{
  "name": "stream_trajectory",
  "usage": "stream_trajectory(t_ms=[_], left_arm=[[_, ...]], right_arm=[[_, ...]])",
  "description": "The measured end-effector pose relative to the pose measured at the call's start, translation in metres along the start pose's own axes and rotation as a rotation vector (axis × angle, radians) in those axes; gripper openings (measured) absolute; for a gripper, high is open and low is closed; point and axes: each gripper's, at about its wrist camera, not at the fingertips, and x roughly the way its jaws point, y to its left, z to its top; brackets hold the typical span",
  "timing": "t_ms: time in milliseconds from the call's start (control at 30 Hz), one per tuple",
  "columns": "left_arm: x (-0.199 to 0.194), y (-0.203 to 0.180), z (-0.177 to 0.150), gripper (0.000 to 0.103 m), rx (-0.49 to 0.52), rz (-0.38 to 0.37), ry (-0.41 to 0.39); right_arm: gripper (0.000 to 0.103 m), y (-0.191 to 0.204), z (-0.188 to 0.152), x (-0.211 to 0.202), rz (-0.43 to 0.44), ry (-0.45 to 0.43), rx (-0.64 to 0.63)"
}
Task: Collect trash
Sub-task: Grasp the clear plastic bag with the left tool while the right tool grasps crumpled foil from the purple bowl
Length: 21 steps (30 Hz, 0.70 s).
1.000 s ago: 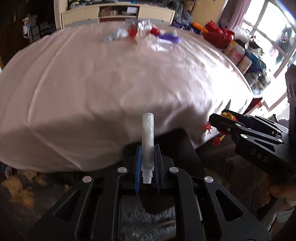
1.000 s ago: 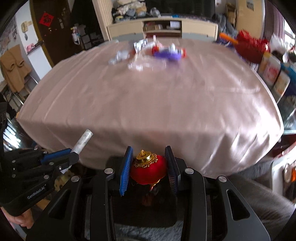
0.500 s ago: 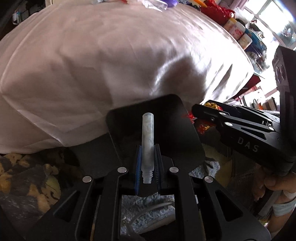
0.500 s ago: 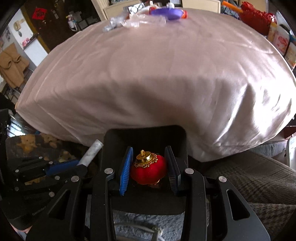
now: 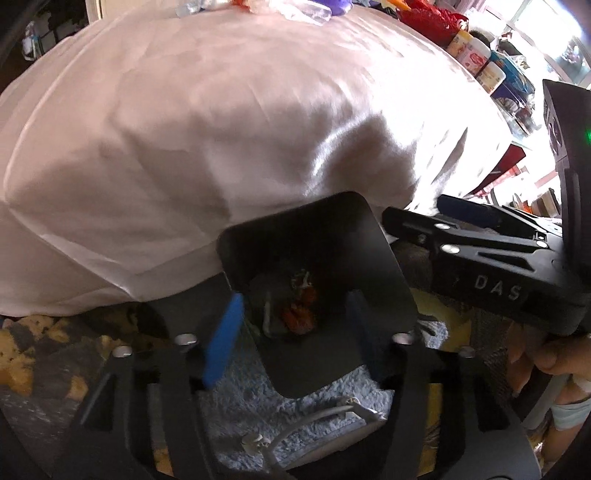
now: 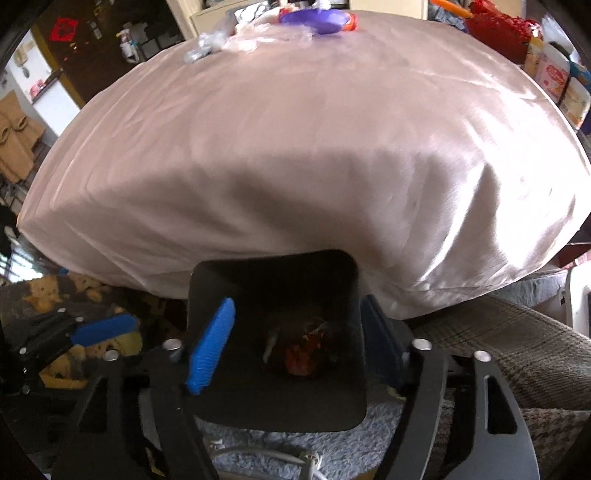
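A: What lies nearest, under the two grippers?

B: A pale grey-blue fluffy rug (image 5: 317, 406) with a white cable (image 5: 325, 413) across it, and to the left a dark floor with yellow patches (image 5: 22, 369). On the rug stands the black bin (image 6: 273, 273), square-mouthed, tucked against the hanging edge of the tablecloth.

A: And the grippers themselves?

B: The left gripper (image 5: 291, 332) hangs over the bin mouth, its jaws opening, nothing between its blue pads. The right gripper (image 6: 295, 332) does the same over the same bin, jaws opening and empty too. In the left view the right one reaches in from the side, with a hand (image 5: 546, 354) behind it.

A: So where is the trash?

B: Down in the bin: a red ornament (image 6: 301, 360) lies at the bottom, and a pale tube (image 6: 269, 345) just beside it, to its left. Both are dim and blurred.

A: What stands beyond?

B: The pink satin tablecloth (image 6: 295, 147) fills the middle ground and drapes over the table edge right behind the bin. At the far side lie clear plastic wrappers (image 6: 218, 40) and a purple item (image 6: 317, 18). Off to the right are a red basket (image 6: 498, 29) and several labelled jars (image 6: 550, 70).
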Motion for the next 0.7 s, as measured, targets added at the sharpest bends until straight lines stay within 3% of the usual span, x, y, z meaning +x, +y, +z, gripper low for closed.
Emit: stream_trajectory(t_ms=[200,433,700], left_arm=[[-0.027,0.006,0.009,0.080,-0.009,0.018,-0.056],[-0.074,0.007,0.038,0.080,-0.004,0.081,-0.158],[-0.107,0.016,0.089,0.080,0.035,0.147,-0.237]], right_arm=[[0.086,-0.008,0.015,-0.022,0.003,-0.060,0.027],[0.087,-0.018,0.055,-0.061,-0.015,-0.181,0.025],[0.087,-0.015,0.093,-0.077,-0.044,-0.248,-0.003]])
